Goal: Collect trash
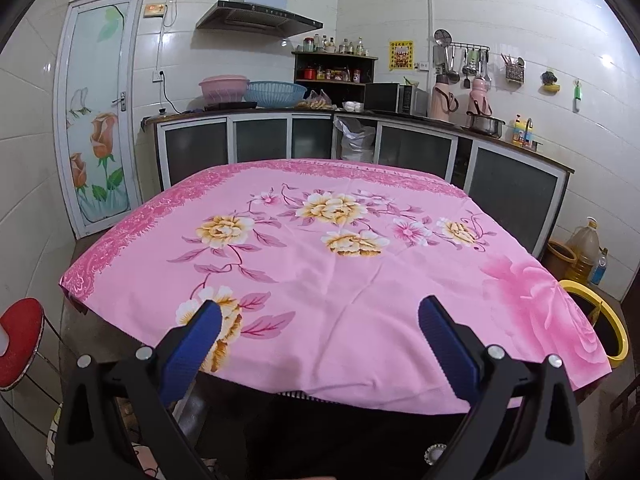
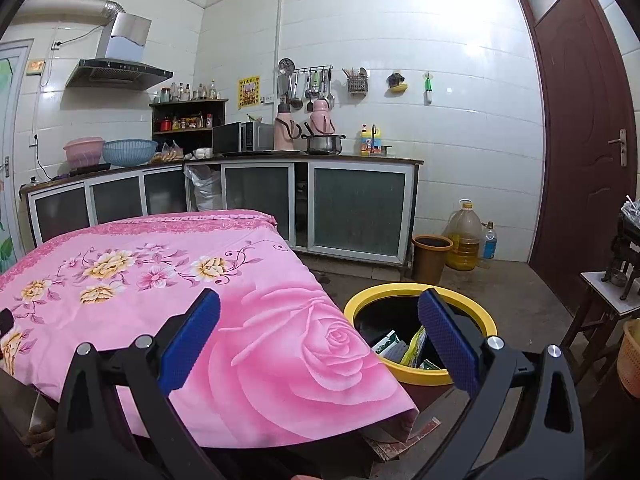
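A: What surrounds the left gripper [image 1: 320, 312]?

B: Its jaws stand wide apart with nothing between them, over the near edge of a table under a pink floral cloth [image 1: 320, 272]. At nine o'clock a red stool [image 1: 20, 340] is cut off by the frame. Beyond the cloth, at twelve o'clock, a kitchen counter [image 1: 360, 114] carries a pink basin [image 1: 224, 88], a blue basket [image 1: 274, 93] and a microwave [image 1: 390, 98]. At three o'clock only part of the yellow-rimmed bin [image 1: 600, 320] shows past the cloth's corner.

A: And the right gripper [image 2: 320, 312]?

B: Jaws spread as well, holding nothing. The cloth's rose corner [image 2: 300, 360] lies between them, and the bin [image 2: 420, 292] stands on the floor just beside it.

A: Where is the trash?

B: Inside that bin: wrappers and packets [image 2: 404, 350], partly hidden by the right finger [image 2: 448, 340]; their print is too small to read. At two o'clock stand a brown bucket [image 2: 432, 258] and an oil jug [image 2: 464, 236].
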`<state>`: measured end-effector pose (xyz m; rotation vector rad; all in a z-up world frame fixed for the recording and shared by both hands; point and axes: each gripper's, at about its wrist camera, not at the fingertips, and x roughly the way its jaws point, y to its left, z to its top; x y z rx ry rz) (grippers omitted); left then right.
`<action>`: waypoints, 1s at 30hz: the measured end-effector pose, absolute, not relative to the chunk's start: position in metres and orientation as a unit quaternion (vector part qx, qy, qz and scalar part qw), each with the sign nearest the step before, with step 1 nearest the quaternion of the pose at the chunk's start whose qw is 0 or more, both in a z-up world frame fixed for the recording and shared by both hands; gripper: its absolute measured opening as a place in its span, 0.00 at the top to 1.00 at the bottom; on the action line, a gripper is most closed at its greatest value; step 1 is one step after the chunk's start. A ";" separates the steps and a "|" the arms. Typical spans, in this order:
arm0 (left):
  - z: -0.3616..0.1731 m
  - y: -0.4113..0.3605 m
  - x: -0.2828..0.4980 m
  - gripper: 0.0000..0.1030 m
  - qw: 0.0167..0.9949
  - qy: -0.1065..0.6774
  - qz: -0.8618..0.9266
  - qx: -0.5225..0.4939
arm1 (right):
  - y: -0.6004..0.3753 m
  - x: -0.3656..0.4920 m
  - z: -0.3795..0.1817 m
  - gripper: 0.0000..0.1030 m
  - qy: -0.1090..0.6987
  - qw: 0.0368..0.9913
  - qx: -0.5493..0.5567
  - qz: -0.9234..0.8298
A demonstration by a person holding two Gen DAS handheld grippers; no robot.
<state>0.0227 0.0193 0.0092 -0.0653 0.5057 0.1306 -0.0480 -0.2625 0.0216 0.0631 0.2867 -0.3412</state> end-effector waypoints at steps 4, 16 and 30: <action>0.005 0.016 0.026 0.08 0.963 0.262 0.061 -0.029 | -0.261 -0.047 0.020 0.08 0.147 0.974 0.033 -0.168; 0.007 0.013 0.047 0.08 0.962 0.267 0.055 -0.030 | -0.261 -0.024 0.017 0.08 0.162 0.972 0.026 -0.169; 0.014 0.014 0.075 0.08 0.958 0.281 0.044 -0.042 | -0.258 0.006 0.014 0.08 0.184 0.968 0.014 -0.167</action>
